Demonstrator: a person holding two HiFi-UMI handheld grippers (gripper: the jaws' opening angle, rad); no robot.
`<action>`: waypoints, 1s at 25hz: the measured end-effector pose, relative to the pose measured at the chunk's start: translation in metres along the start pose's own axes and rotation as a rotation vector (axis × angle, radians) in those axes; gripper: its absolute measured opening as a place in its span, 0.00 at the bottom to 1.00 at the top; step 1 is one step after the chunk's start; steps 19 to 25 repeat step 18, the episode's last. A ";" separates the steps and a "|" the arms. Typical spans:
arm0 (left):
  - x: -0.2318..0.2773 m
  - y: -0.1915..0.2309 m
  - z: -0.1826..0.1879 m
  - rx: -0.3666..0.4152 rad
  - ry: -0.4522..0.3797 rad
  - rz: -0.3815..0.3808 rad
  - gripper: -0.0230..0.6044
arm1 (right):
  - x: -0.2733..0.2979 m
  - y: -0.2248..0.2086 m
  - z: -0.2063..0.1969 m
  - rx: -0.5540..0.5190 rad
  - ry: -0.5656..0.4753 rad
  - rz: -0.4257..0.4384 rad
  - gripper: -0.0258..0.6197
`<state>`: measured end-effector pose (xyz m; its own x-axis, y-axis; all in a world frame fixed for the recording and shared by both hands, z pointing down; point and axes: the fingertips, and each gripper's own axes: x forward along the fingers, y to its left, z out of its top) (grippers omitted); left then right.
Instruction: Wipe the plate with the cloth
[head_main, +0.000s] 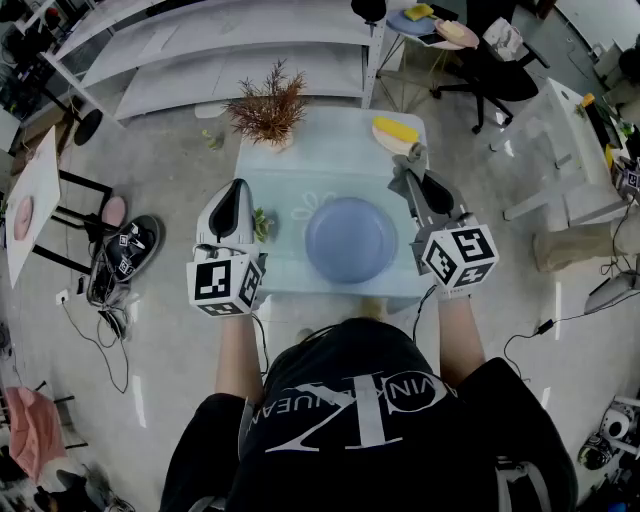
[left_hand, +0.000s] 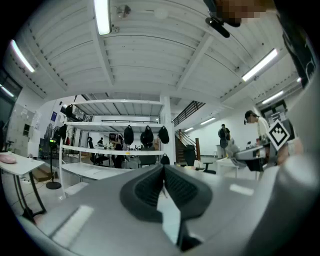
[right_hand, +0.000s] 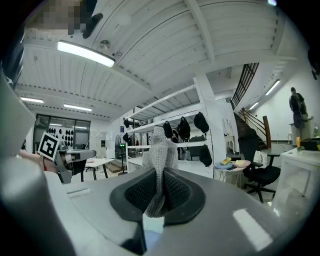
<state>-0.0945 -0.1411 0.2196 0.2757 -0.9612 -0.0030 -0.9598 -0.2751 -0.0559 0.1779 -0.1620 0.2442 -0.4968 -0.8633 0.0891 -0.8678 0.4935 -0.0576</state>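
Observation:
A round blue-grey plate (head_main: 351, 240) lies near the front of a small pale table (head_main: 300, 175), between my two grippers. My right gripper (head_main: 412, 168) is to the plate's right and is shut on a grey knitted cloth (head_main: 413, 153). In the right gripper view the cloth (right_hand: 160, 147) sticks up out of the closed jaws of the right gripper (right_hand: 161, 172). To the plate's left, my left gripper (head_main: 238, 192) is held shut with nothing in it. The left gripper view shows the left gripper (left_hand: 163, 169) with its pads together, pointing at the room and ceiling.
A dried reddish plant (head_main: 268, 108) stands at the table's far left corner. A yellow sponge (head_main: 394, 130) lies at the far right, and a small green thing (head_main: 262, 222) is beside the left gripper. White shelves (head_main: 220, 50) stand behind, an office chair (head_main: 490, 70) is at the back right, and shoes (head_main: 125, 255) lie on the floor to the left.

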 end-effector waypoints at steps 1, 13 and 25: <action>0.000 0.000 -0.001 0.001 0.004 0.001 0.04 | 0.000 0.000 0.001 0.001 0.000 0.000 0.09; -0.004 -0.004 -0.006 -0.005 0.020 0.005 0.04 | -0.004 0.000 -0.006 0.014 0.017 0.009 0.09; -0.009 -0.005 -0.007 -0.006 0.024 0.006 0.04 | -0.010 0.001 -0.007 0.017 0.021 0.002 0.09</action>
